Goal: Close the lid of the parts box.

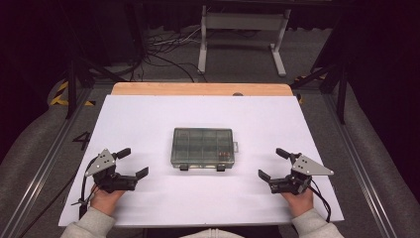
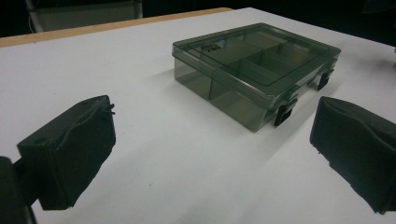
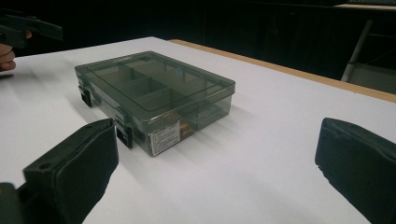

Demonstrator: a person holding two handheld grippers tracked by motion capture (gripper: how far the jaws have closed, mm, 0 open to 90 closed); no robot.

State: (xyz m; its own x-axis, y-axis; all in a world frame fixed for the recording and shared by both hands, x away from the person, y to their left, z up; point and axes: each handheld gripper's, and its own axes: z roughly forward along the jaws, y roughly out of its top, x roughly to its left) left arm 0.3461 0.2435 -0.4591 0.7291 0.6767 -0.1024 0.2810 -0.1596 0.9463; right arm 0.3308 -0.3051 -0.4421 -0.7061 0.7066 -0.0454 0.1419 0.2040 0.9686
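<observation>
The smoky translucent plastic compartment box [image 1: 202, 147] sits lid-closed mid-table, its two black latches [image 1: 202, 167] facing the person — handy for unclipping. The left gripper [image 1: 131, 163] and right gripper [image 1: 273, 164] flank it, well apart from it, jaws spread wide and holding nothing — likely poised to reach in from both sides.

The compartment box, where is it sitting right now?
In the high view, the compartment box lies closed mid-table, between the left hand-held gripper and the right hand-held gripper, touching neither.

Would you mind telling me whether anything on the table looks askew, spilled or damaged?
Nothing stands out. The smoky plastic compartment box sits flat and square on the white table, lid closed, both black latches down. The left gripper and right gripper are open, apart from it.
</observation>
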